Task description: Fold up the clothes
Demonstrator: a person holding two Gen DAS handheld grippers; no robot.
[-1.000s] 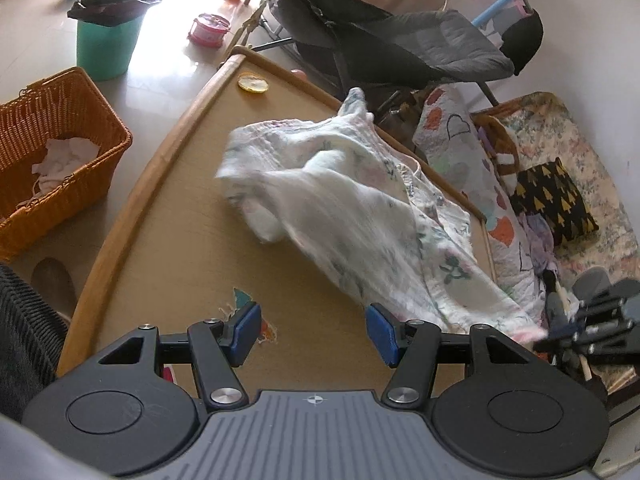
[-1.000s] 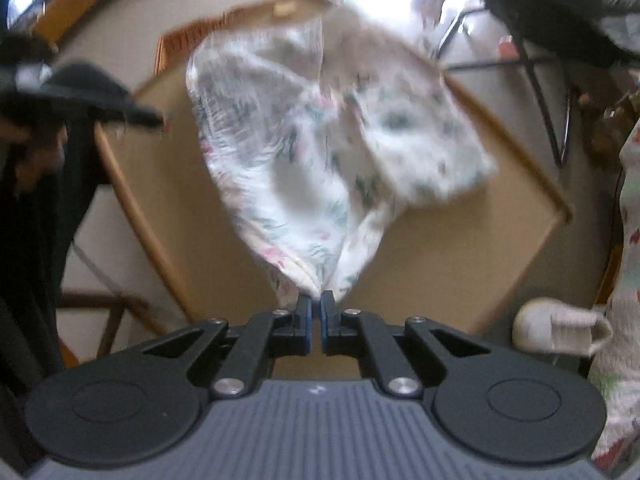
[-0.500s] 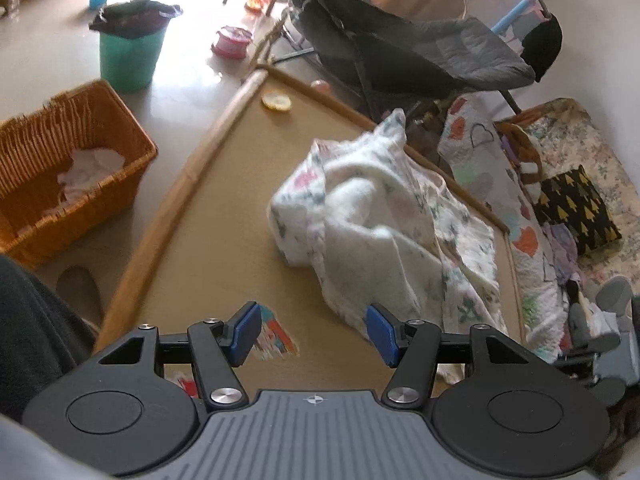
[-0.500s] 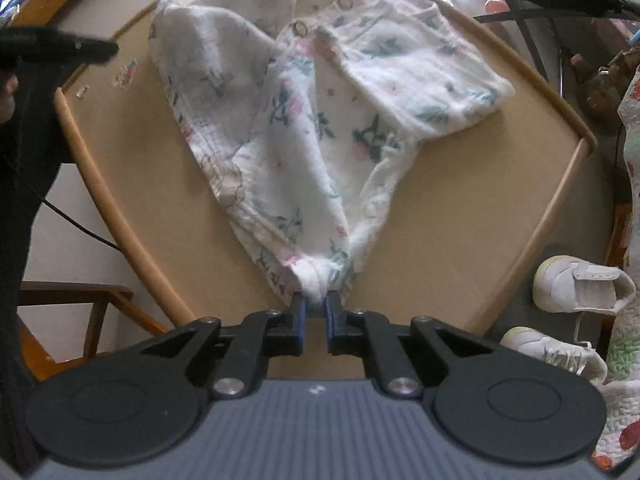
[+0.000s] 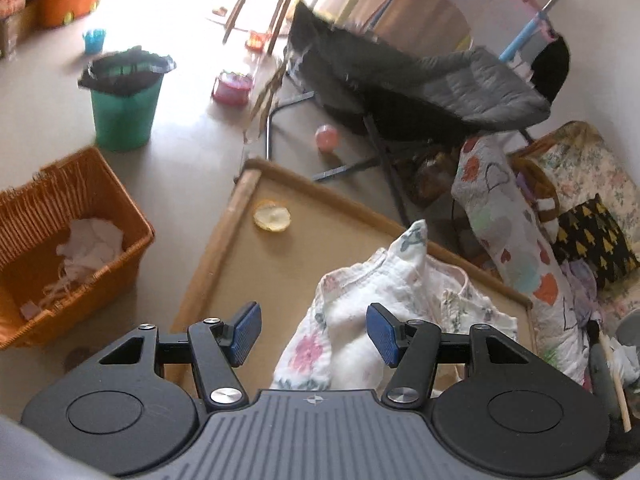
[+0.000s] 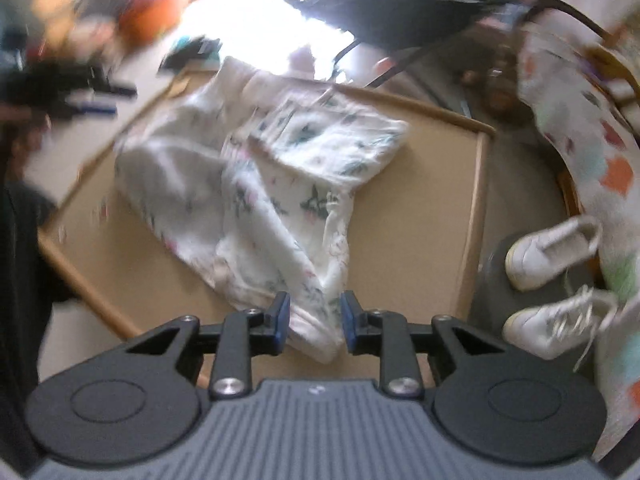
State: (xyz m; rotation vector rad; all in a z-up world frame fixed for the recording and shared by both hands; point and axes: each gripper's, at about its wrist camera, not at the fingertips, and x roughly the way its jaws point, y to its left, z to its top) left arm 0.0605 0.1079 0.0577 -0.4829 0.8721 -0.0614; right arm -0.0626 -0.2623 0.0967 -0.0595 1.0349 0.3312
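A white floral garment (image 5: 400, 288) lies crumpled on the right part of the tan table (image 5: 280, 272). My left gripper (image 5: 314, 334) is open above the garment's near edge, and its blue pads touch nothing. In the right wrist view the same garment (image 6: 272, 184) spreads across the table (image 6: 420, 208). One narrow end of it lies between the pads of my right gripper (image 6: 315, 316). That gripper's jaws are opening and the pads stand clear of the cloth. The left gripper (image 6: 80, 96) shows blurred at the far left.
On the floor to the left stand an orange wicker basket (image 5: 60, 240) holding white cloth and a green bin (image 5: 124, 112). A grey folding chair (image 5: 420, 88) and a patterned quilt (image 5: 512, 240) border the table's far side. White shoes (image 6: 552, 252) lie beside the table. A yellow disc (image 5: 272, 218) rests on it.
My right gripper, which was shut on the garment's end, has opened and swung round. The garment dropped from stretched to a crumpled heap. My left gripper drew back and rose.
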